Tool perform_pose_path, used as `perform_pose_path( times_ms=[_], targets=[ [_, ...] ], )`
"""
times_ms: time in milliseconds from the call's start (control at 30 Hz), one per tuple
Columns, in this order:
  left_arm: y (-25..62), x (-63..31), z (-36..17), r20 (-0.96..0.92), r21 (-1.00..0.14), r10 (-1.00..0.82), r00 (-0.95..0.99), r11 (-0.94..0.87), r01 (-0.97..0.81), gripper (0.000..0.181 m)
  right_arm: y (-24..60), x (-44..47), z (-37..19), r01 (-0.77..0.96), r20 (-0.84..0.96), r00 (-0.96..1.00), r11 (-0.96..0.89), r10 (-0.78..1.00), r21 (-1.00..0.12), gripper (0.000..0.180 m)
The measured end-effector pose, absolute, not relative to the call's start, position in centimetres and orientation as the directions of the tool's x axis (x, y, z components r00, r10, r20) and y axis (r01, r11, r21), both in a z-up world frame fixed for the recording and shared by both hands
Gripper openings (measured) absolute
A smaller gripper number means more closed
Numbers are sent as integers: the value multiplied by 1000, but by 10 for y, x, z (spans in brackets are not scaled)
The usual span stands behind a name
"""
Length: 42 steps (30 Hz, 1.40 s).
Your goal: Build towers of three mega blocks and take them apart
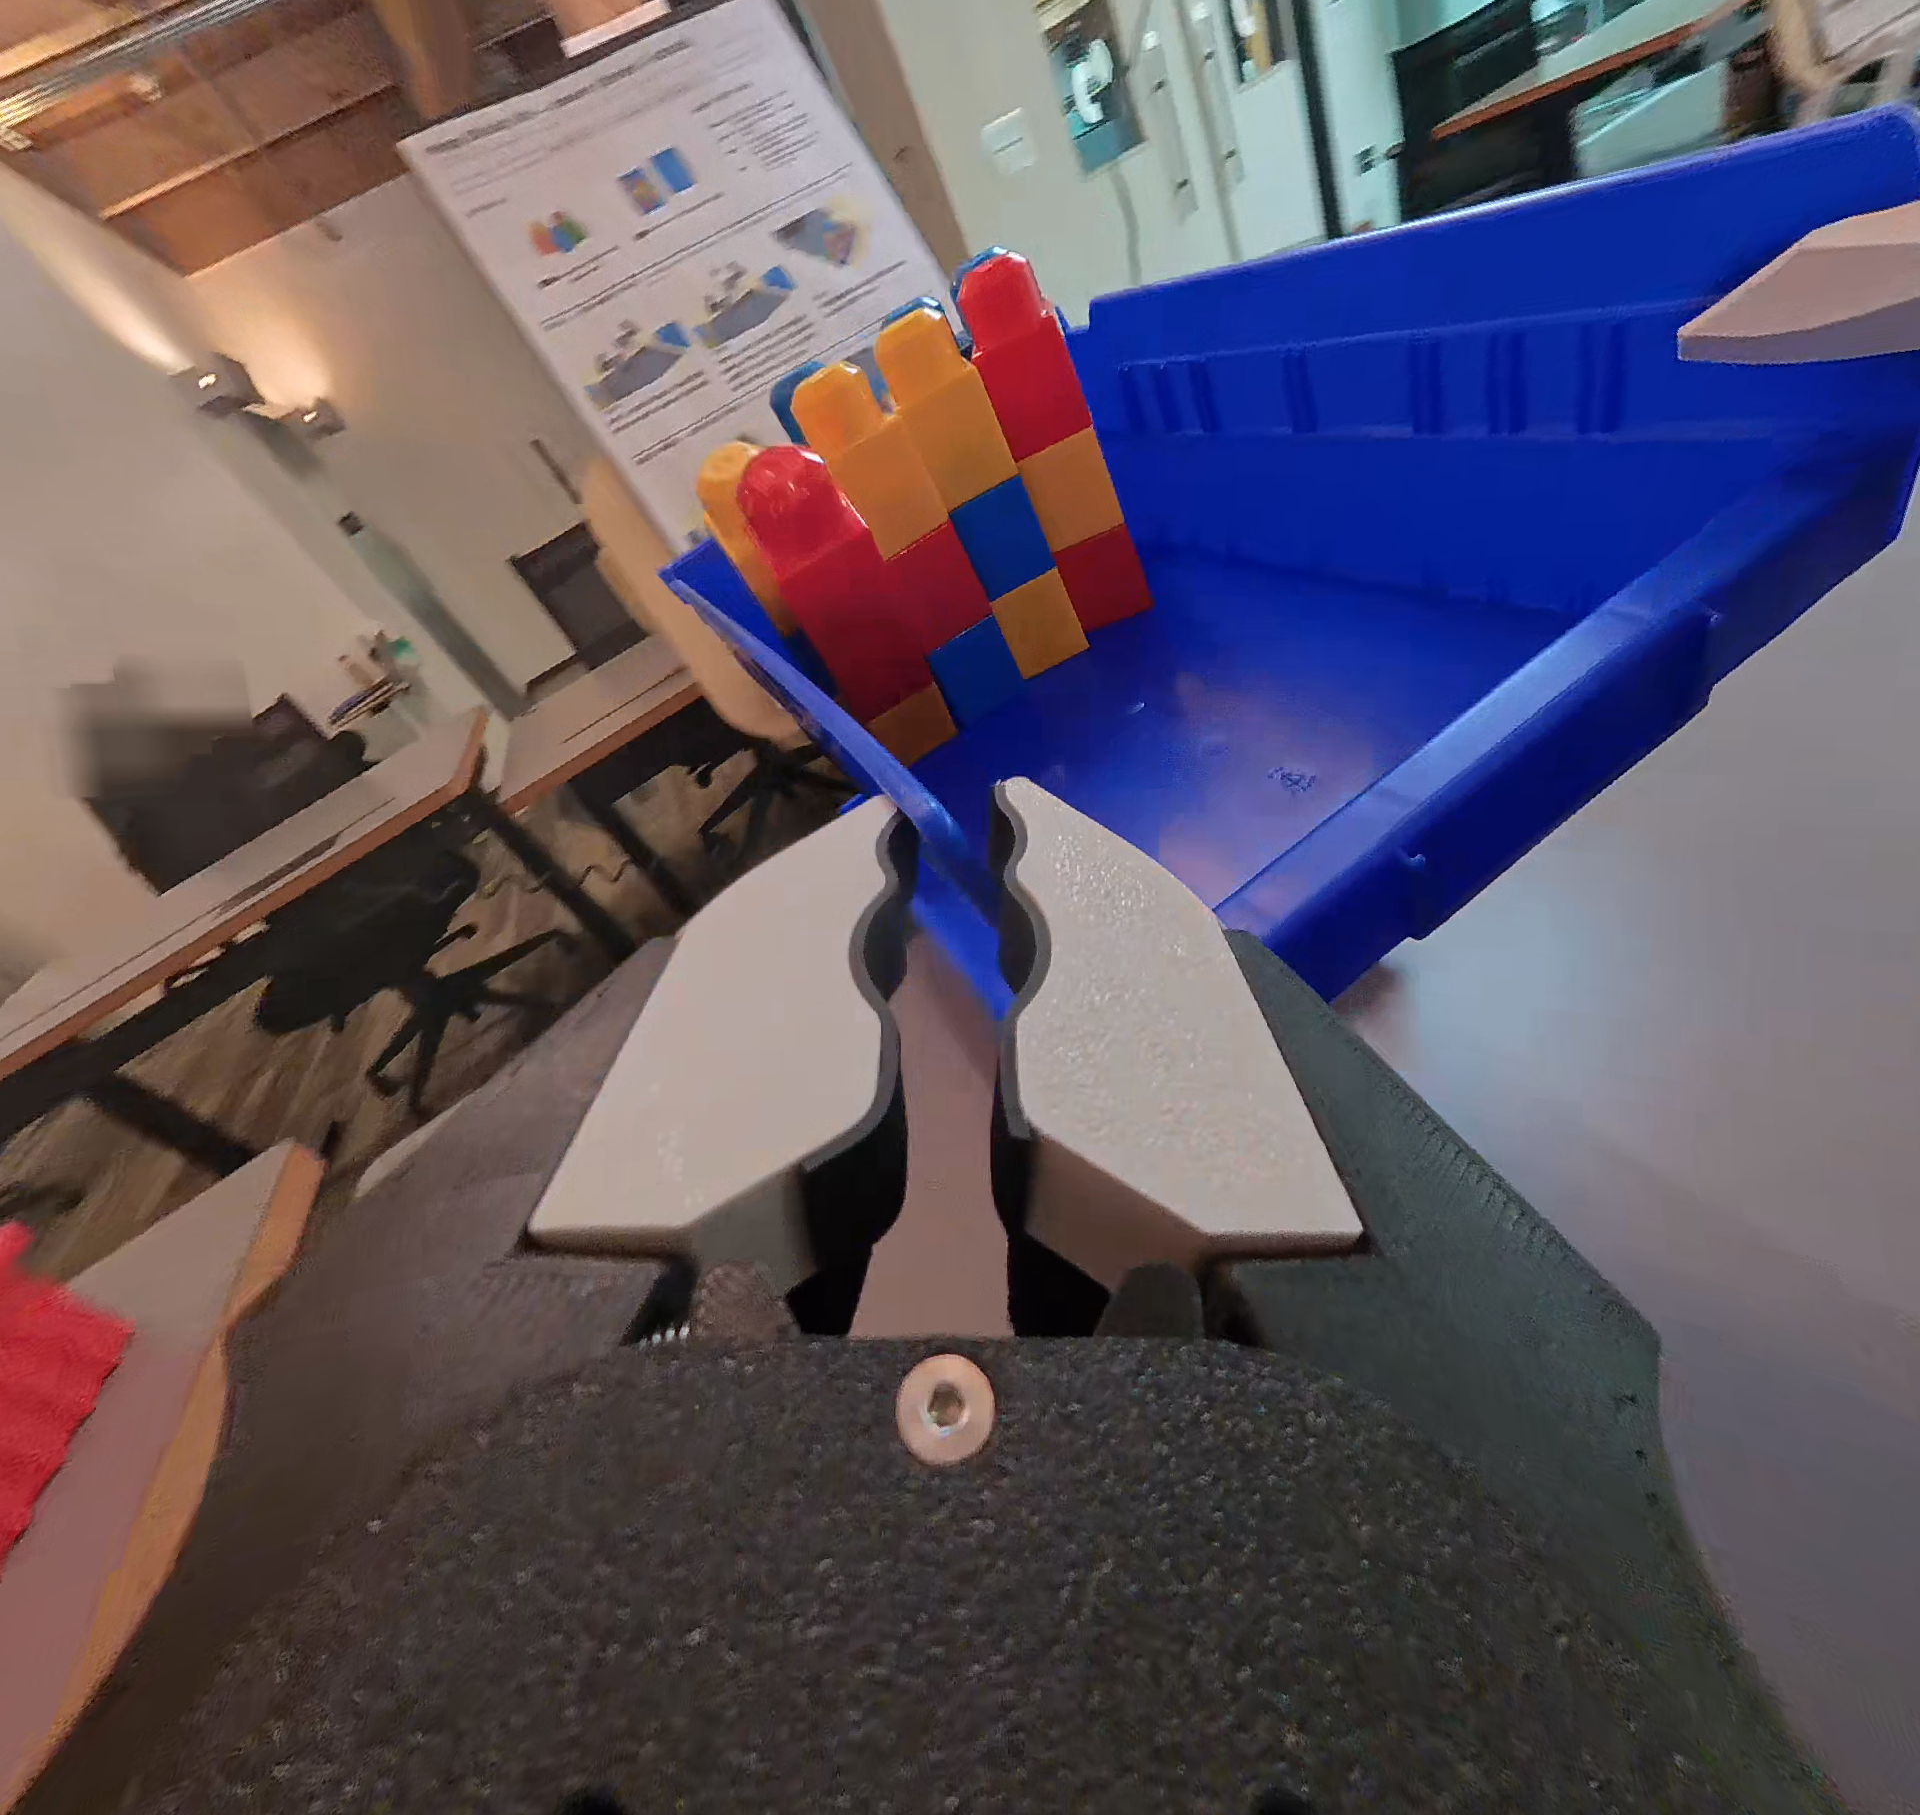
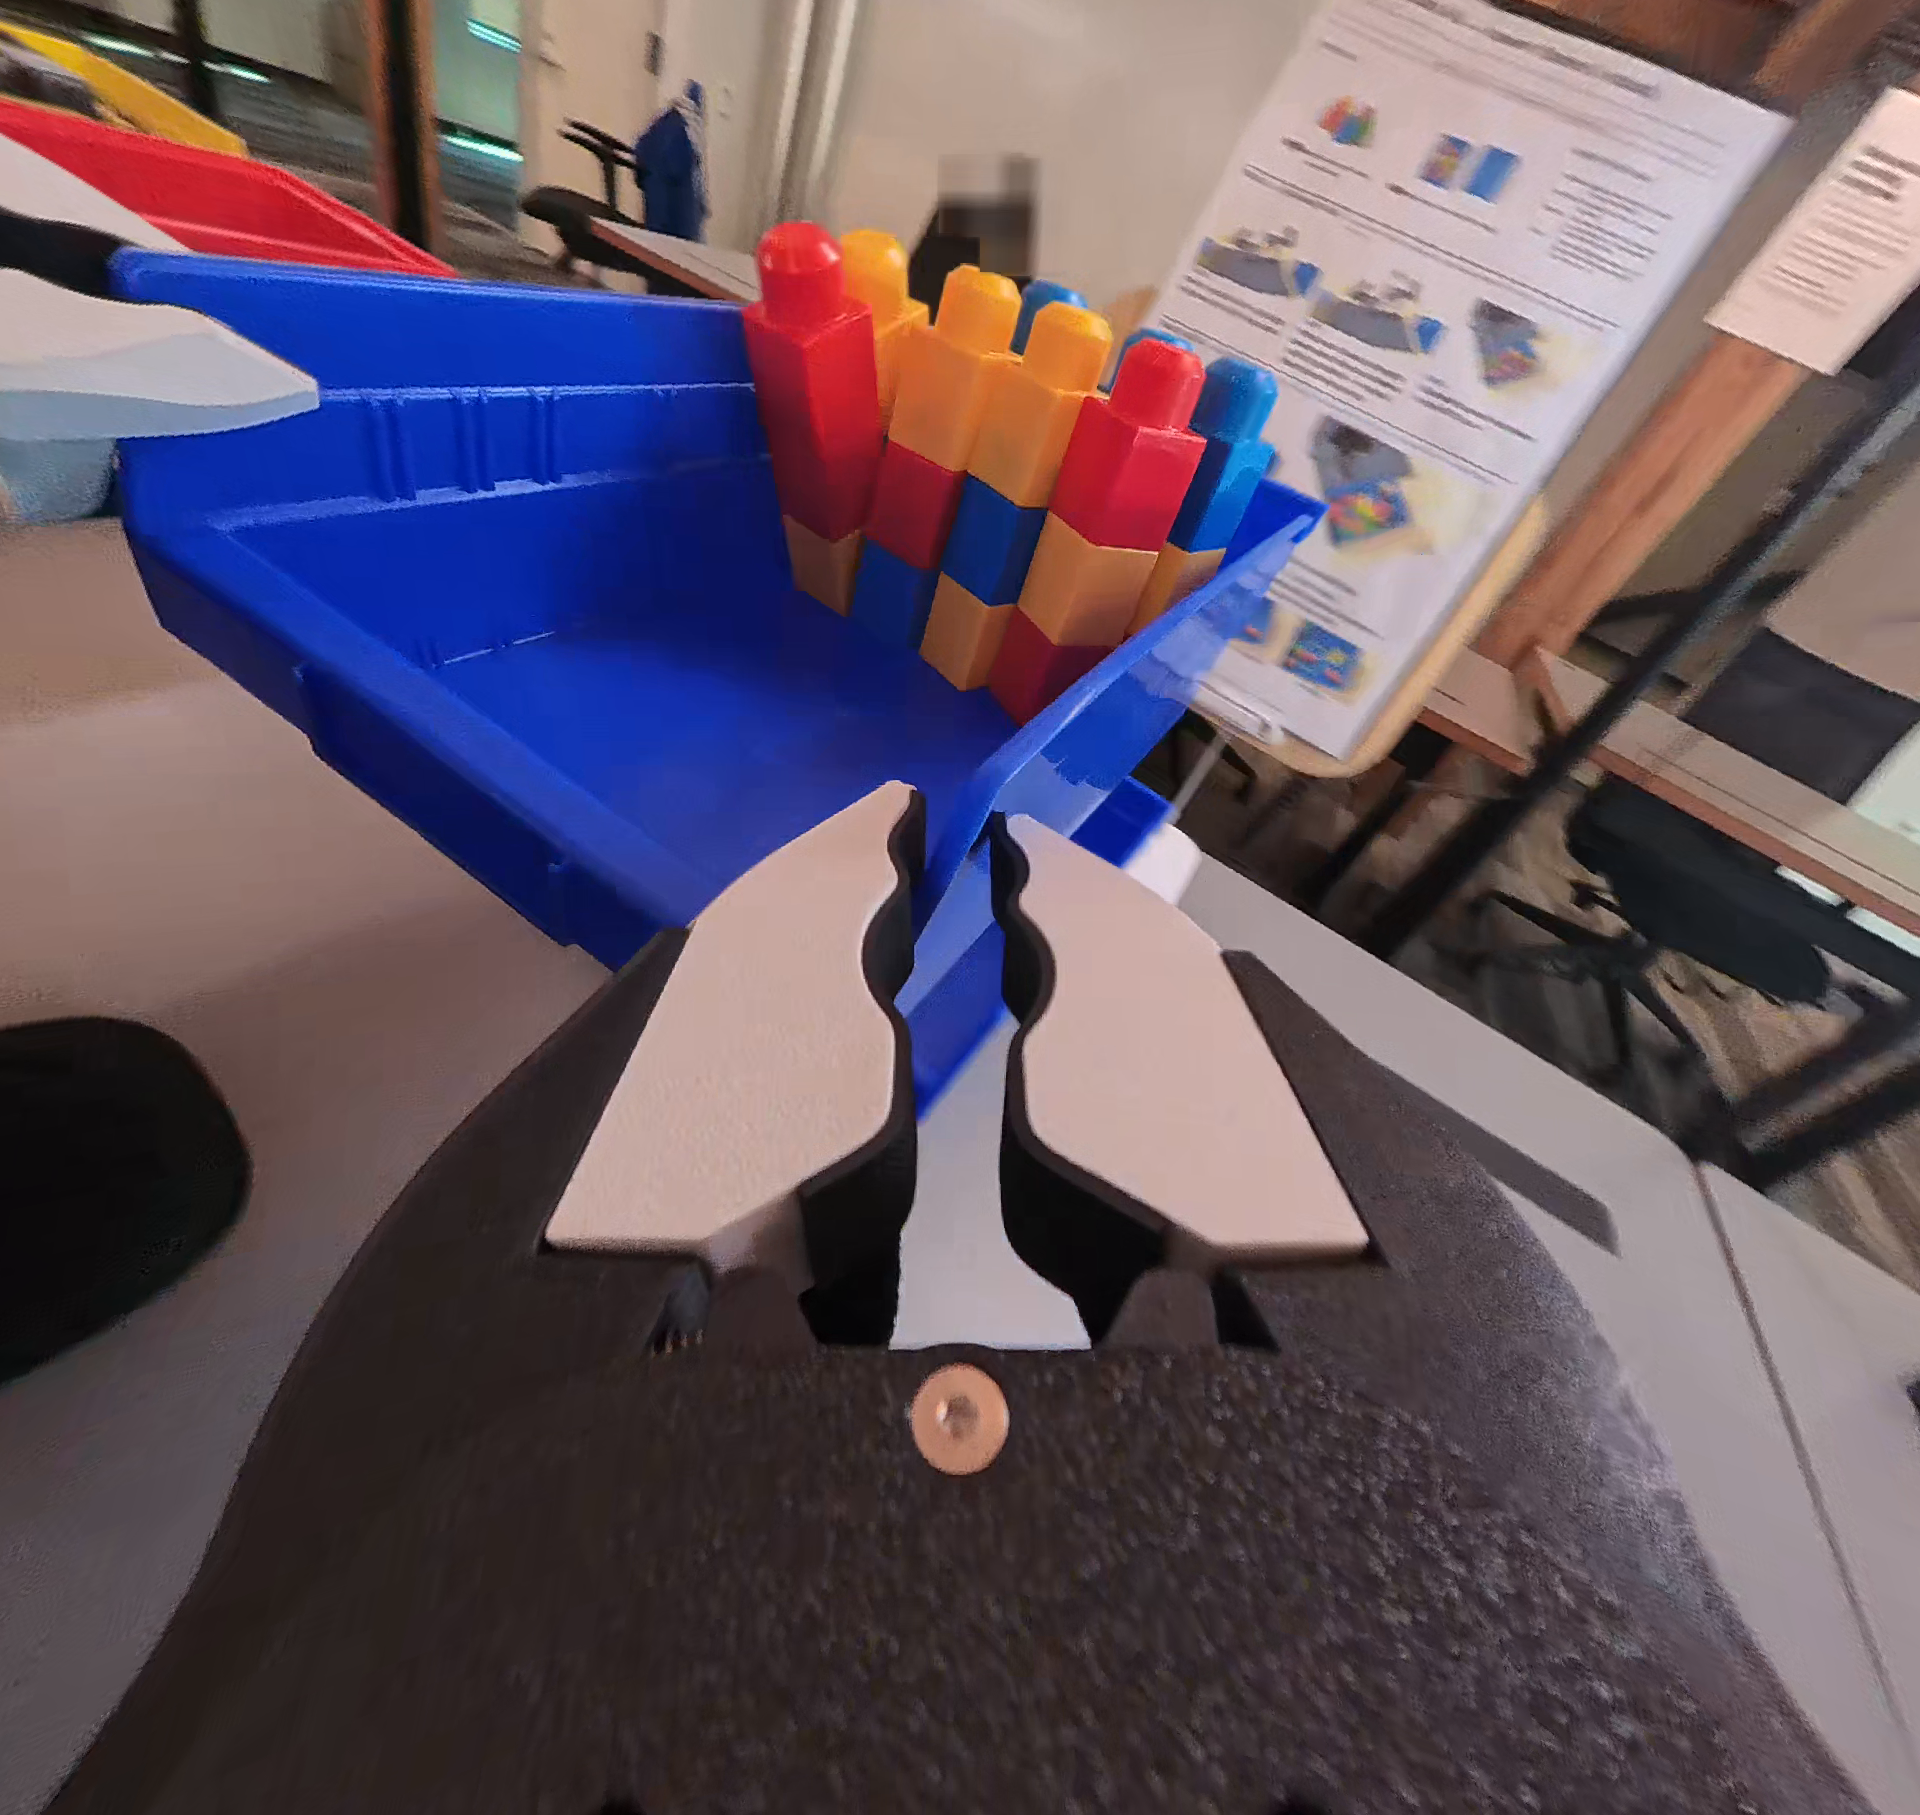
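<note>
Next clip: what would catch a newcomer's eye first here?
A tilted blue bin dominates both views, with three-block towers in red, orange and blue crowded into one corner. The left gripper and the right gripper each clamp a thin bin wall near a corner.

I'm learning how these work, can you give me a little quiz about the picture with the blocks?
1. True or false: the blue plastic bin lies flat on the grey table.
2. What does each tool, left and right, grip?
A) a block B) the bin's wall C) nothing
3. Where in the bin do the red, orange and blue plastic block towers stand?

Key
1. False: it is tilted.
2. B: each is shut on a thin wall.
3. Bunched in one corner.
</note>
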<state>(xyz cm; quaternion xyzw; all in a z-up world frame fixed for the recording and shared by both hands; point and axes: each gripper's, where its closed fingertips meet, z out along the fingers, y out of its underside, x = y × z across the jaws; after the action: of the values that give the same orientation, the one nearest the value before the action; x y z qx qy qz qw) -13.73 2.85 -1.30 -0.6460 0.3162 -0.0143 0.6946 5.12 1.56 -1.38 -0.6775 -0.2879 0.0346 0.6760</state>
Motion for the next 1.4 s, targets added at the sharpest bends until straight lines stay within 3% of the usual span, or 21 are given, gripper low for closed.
perform_pose_path(
  times_ms=[233,467,833,933,1133,1400],
  targets=[
    [15,-260,-35,-378,-926,-191,906,50,-375,12,51,-75,-34,320,347,700,159,625,-934,11],
    [22,-343,-95,-318,-940,-52,946,-112,-322,12,88,-172,-97,300,255,600,83,758,-950,10],
    [77,-383,-199,-283,-935,10,959,-227,-273,10,138,-209,-209,366,197,598,-47,777,-929,13],
    [87,-383,-212,-288,-917,37,957,-298,-265,9,144,-209,-236,445,213,601,-101,770,-890,24],
    [104,-385,-219,-280,-892,65,958,-386,-235,8,128,-188,-229,474,178,609,-175,773,-863,28],
    [144,-392,-220,-157,-901,109,982,-423,-97,5,121,-80,-158,355,187,724,-126,664,-926,44]
  ],
)
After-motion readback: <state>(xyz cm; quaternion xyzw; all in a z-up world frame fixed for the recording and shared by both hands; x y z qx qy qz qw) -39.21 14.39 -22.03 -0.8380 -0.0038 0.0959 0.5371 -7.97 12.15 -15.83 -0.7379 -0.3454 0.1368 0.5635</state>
